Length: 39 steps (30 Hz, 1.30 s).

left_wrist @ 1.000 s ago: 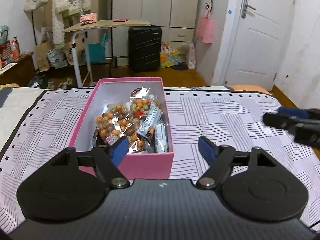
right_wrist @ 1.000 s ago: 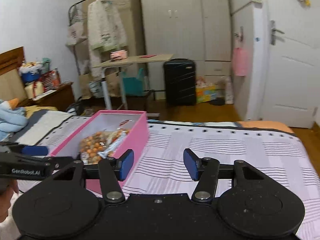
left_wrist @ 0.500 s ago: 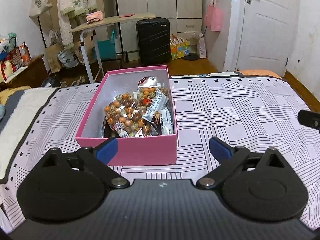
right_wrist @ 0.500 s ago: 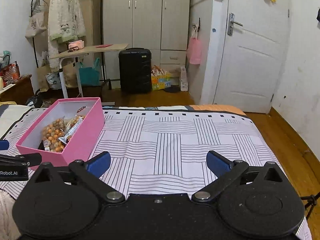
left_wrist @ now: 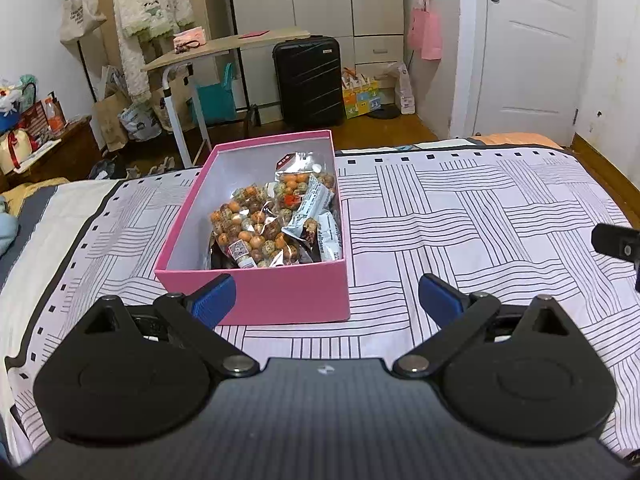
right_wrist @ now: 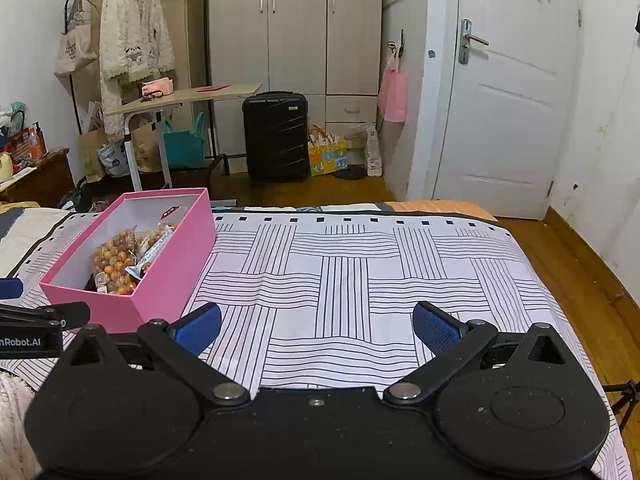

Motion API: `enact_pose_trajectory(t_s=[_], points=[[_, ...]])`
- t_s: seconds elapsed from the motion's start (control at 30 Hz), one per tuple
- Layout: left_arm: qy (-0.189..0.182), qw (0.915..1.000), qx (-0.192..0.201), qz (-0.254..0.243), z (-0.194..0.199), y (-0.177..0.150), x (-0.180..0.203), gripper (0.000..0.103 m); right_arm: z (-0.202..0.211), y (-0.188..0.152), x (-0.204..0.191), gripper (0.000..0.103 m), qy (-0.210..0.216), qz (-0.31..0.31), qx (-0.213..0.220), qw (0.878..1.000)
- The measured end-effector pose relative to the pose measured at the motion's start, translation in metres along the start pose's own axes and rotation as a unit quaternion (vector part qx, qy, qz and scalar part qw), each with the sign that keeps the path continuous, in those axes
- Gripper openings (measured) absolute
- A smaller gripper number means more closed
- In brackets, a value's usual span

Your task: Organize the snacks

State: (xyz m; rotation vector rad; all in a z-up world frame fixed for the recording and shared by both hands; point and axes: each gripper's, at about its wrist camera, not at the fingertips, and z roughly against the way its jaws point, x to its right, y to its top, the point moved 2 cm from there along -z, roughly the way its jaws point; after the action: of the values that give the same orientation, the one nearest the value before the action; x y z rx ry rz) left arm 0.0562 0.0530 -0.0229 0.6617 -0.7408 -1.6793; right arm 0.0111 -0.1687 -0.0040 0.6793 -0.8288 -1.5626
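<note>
Since both claws are spread wide and empty, nothing's held: left gripper [left_wrist: 326,294] sits at 6 o'clock of the pink box [left_wrist: 280,300], right gripper [right_wrist: 316,328] off at its 3. Snack bags [left_wrist: 276,220] lie inside, light, crinkly, probably slippery; I'd pinch a sealed edge.

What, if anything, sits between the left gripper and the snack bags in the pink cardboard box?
Only the pink cardboard box's near wall stands between the open left gripper and the snack bags. The box top is uncovered, so going over it looks clear.

One pink box [left_wrist: 288,300]; several snack packs [left_wrist: 276,220]; one suitcase [left_wrist: 308,80].
</note>
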Motion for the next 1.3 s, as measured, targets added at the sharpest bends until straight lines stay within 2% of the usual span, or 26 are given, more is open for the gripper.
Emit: enact_pose_trajectory(t_s=[0.7,1.3], points=[[0.001,0.9999,-0.013,0.008,-0.006,-0.002,-0.001,0.099,-0.006,-0.006,-0.002,0.103,0.025,-0.010,-0.005,1.000],[0.003,0.9999,-0.001,0.014,-0.006,-0.005,-0.002,0.099,-0.006,-0.008,-0.009,0.103,0.029,-0.002,-0.007,1.000]])
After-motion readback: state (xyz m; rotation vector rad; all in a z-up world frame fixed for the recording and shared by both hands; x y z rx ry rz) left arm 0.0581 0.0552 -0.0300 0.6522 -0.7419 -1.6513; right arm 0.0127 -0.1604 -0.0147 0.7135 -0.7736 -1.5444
